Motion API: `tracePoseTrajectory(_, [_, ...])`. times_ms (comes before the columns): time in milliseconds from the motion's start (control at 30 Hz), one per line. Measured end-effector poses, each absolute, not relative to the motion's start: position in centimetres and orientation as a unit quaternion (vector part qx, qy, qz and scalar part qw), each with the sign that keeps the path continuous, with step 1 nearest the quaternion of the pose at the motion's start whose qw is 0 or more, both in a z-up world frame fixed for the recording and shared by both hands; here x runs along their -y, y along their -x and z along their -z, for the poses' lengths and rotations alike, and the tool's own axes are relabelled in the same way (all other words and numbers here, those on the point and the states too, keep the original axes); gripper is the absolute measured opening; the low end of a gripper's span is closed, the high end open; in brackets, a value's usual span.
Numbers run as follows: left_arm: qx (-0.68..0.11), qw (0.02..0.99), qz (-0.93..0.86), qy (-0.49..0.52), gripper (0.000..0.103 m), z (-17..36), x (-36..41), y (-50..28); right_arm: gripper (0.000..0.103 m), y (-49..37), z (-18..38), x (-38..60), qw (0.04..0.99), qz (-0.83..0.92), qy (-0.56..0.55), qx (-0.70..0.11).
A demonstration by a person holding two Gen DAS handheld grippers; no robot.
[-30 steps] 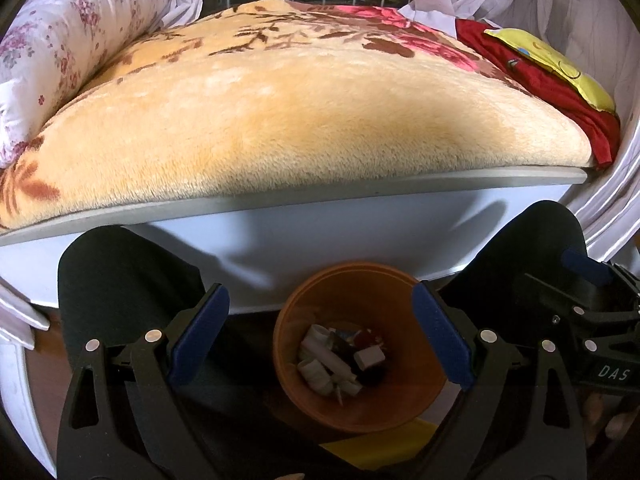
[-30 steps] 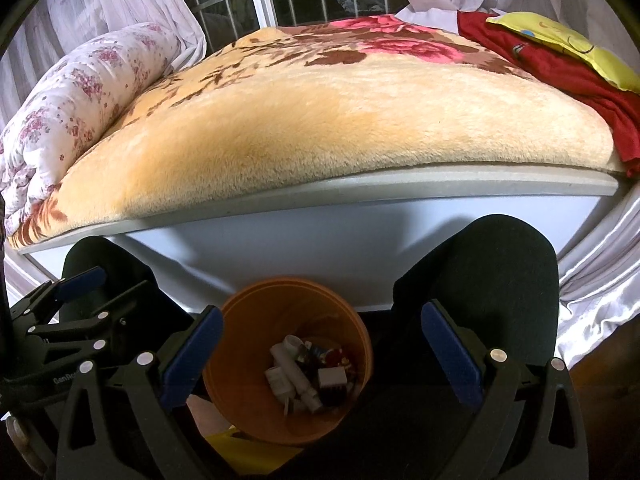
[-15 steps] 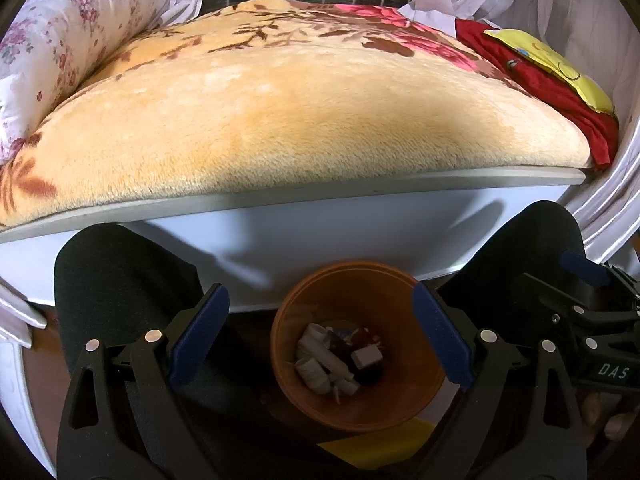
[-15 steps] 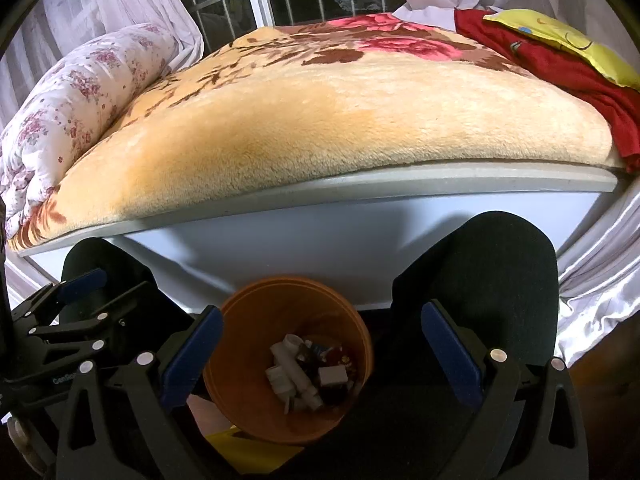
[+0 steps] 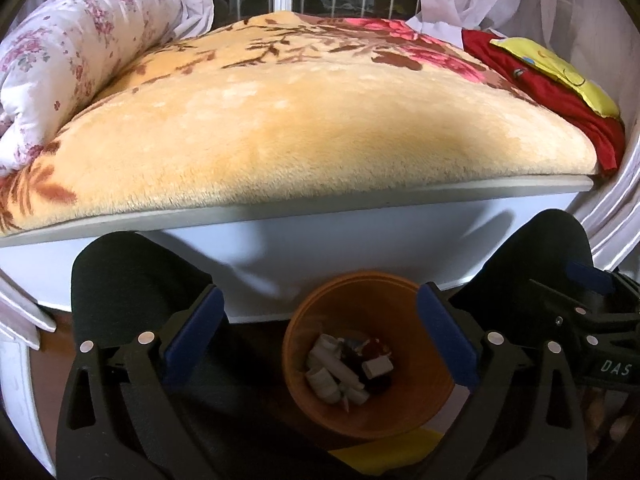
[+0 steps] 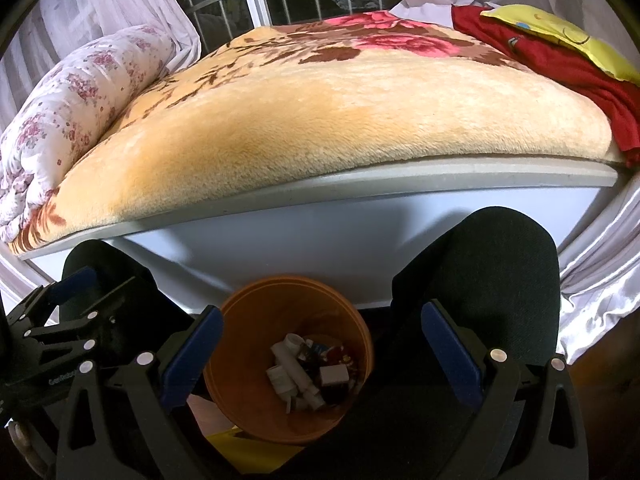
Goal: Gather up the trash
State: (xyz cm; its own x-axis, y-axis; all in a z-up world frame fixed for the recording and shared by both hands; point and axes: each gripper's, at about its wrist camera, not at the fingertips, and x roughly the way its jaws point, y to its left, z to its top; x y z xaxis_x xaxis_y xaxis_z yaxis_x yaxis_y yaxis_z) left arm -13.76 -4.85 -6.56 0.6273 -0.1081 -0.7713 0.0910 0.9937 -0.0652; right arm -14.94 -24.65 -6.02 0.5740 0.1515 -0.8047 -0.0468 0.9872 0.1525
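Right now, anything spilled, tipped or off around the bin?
Nothing stands out. The orange bin stands upright by the bed base, trash pieces all inside it. Both the left gripper and the right gripper are open and empty. Only a yellow item lies partly under the bin.

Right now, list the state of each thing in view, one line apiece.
Left gripper: open, empty, above the bin.
Right gripper: open, empty, above the bin.
Bin: upright on the floor by the bed, no lid, partly filled.
Trash: lying in the bin's bottom.
Blanket: spread flat over the bed.
Quilt: rolled up at the bed's left side.
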Motion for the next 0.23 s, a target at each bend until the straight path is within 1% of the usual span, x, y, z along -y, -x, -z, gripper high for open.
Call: tracePoseTrajectory(233, [-0.435,0.898,0.062,0.025,0.095,6.79,4.46,13.63,0.098,15.02,6.07,24.74,0.885,-0.054,-0.063,-0.459])
